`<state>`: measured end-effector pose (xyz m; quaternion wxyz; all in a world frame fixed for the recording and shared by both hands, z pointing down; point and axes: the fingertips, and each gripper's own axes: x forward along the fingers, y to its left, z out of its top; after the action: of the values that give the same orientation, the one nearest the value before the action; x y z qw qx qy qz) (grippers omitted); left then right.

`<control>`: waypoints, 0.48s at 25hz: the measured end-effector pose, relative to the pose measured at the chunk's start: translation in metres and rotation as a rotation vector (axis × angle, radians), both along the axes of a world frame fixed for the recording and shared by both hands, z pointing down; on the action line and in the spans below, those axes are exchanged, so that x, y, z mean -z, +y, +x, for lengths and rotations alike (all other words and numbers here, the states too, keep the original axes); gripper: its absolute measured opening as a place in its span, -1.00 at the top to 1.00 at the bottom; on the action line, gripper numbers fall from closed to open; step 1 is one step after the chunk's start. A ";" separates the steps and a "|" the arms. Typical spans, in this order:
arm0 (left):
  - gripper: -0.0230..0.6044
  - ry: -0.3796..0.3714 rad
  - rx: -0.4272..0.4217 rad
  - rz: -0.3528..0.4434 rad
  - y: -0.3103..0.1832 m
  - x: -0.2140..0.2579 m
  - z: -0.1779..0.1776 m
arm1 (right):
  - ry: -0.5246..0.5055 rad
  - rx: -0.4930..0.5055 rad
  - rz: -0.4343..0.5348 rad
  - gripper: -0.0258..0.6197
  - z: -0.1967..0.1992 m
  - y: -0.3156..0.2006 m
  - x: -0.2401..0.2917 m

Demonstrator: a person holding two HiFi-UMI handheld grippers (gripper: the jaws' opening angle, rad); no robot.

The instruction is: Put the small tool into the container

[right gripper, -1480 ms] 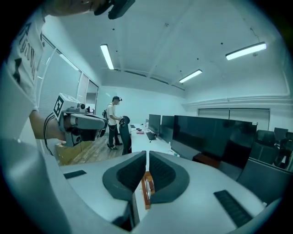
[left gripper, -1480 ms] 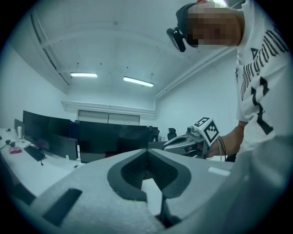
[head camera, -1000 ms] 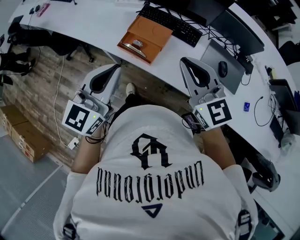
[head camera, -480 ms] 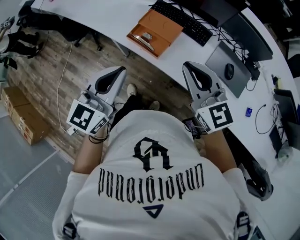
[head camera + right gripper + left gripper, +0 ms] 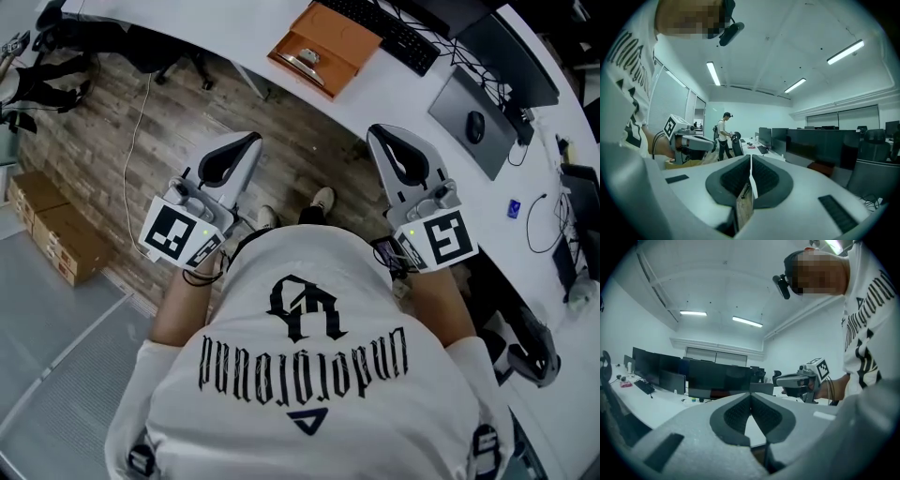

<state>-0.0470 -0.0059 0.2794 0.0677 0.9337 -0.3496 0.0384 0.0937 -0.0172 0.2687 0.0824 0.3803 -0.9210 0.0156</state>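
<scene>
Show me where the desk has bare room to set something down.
The desk is bare left of the orange container, and in the strip between it and the grey mouse mat. It is crowded around the keyboard and the cables beside it, and along the right edge.

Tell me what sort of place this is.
Most likely an open-plan office: a long white desk with a keyboard, rows of dark monitors, and strip lights on the ceiling.
</scene>
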 end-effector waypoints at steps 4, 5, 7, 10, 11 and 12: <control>0.88 0.003 -0.039 0.008 0.021 0.004 -0.021 | -0.009 -0.033 0.008 0.85 -0.025 0.021 0.002; 0.88 0.005 -0.048 0.012 0.027 0.005 -0.028 | -0.009 -0.041 0.011 0.85 -0.032 0.028 0.003; 0.88 0.012 -0.063 0.020 0.039 0.008 -0.043 | -0.009 -0.055 0.016 0.85 -0.048 0.043 0.006; 0.88 0.020 -0.085 0.031 0.060 0.011 -0.066 | -0.009 -0.078 0.022 0.85 -0.070 0.065 0.013; 0.88 0.022 -0.094 0.032 0.067 0.012 -0.073 | -0.009 -0.086 0.024 0.85 -0.077 0.073 0.015; 0.88 0.025 -0.104 0.032 0.074 0.012 -0.079 | -0.010 -0.094 0.027 0.85 -0.083 0.080 0.016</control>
<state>-0.1260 0.0681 0.2677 0.0549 0.9519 -0.3005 0.0246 0.0106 0.0633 0.2524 0.0719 0.4243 -0.9026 0.0092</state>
